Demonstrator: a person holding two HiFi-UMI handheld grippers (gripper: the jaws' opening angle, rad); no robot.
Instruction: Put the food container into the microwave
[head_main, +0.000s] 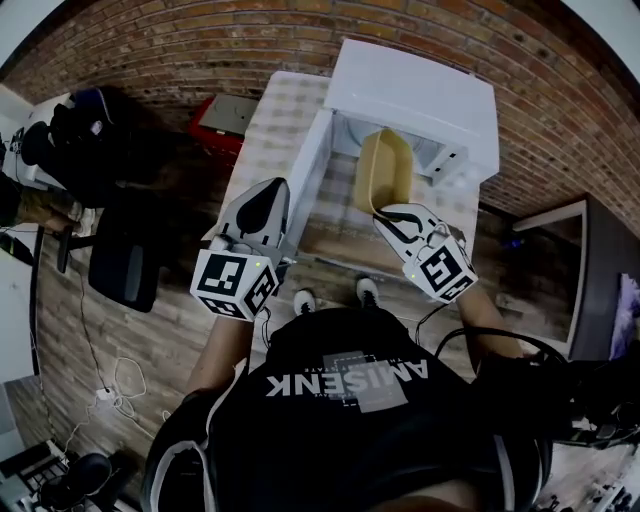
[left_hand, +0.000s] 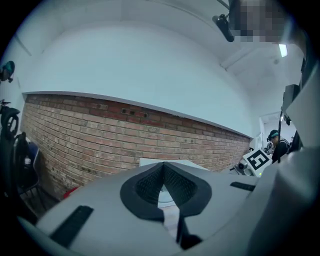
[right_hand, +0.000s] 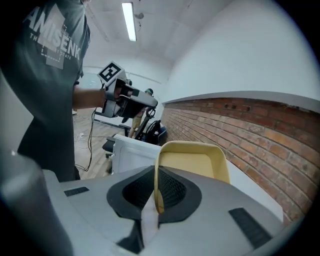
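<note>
Head view first: the right gripper (head_main: 392, 215) is holding the food container (head_main: 385, 165), a pale yellow tray tipped up on its edge, right at the open mouth of the microwave (head_main: 420, 95). How far the tray's far end is reaching inside is hard to tell from here. The microwave is sitting on a desk (head_main: 285, 110) under a checked cloth, against a brick wall (head_main: 180, 50), and its door (head_main: 310, 175) is standing wide open to the left. The left gripper (head_main: 272, 192) is hovering just beside the outer face of that door, and whether it is touching cannot be told. Over to the left gripper view: the jaws are pressed together with nothing between them. They are pointing towards the brick wall (left_hand: 100, 135), with the white top of the microwave (left_hand: 185, 162) peeking out just beyond the tips. Now the right gripper view: the jaws are pinching the near rim of the food container (right_hand: 192, 160). The tray is rising up and away from the right gripper (right_hand: 156, 186), its hollow side facing right, and the brick wall (right_hand: 250, 130) is running along the right.
</note>
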